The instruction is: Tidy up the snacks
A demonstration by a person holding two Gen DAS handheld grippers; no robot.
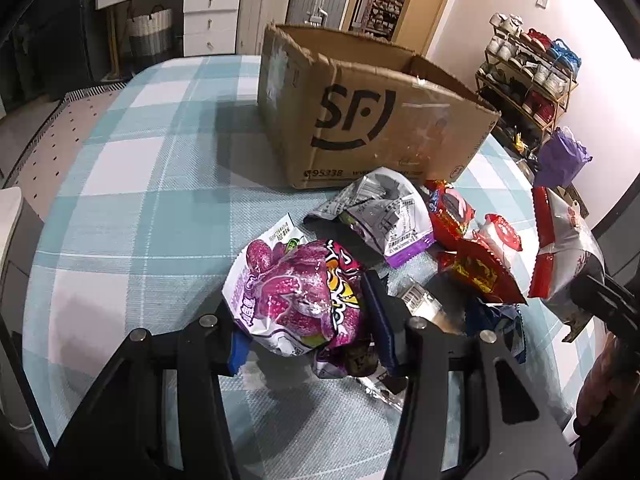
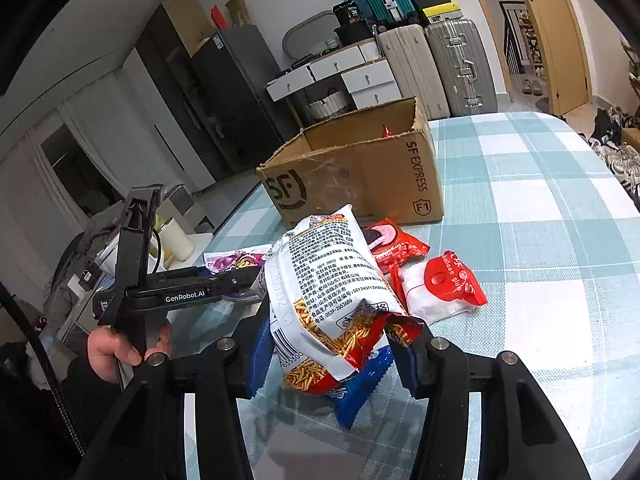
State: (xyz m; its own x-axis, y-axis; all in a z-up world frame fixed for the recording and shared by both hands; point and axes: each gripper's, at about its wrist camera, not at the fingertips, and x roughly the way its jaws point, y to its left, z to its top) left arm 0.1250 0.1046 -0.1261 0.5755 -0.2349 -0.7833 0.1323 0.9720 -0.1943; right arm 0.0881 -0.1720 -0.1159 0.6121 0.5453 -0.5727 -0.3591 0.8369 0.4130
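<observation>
My left gripper (image 1: 310, 330) is shut on a purple candy bag (image 1: 296, 296), holding it just above the checked tablecloth. My right gripper (image 2: 330, 354) is shut on a white and red snack bag (image 2: 332, 292) printed with thin sticks; that bag also shows at the right of the left wrist view (image 1: 564, 248). An open SF cardboard box (image 1: 360, 120) stands behind the snack pile, also seen in the right wrist view (image 2: 360, 176). Loose packets lie in front of it: a crumpled white and purple bag (image 1: 384, 216), red packets (image 1: 452, 212) and a white and red packet (image 2: 436, 288).
The table with the blue and white checked cloth (image 1: 140, 200) stretches left and forward. A blue packet (image 2: 356, 388) lies under my right gripper. Suitcases (image 2: 456, 64), white drawers (image 1: 208, 20) and a shoe rack (image 1: 528, 76) stand beyond the table.
</observation>
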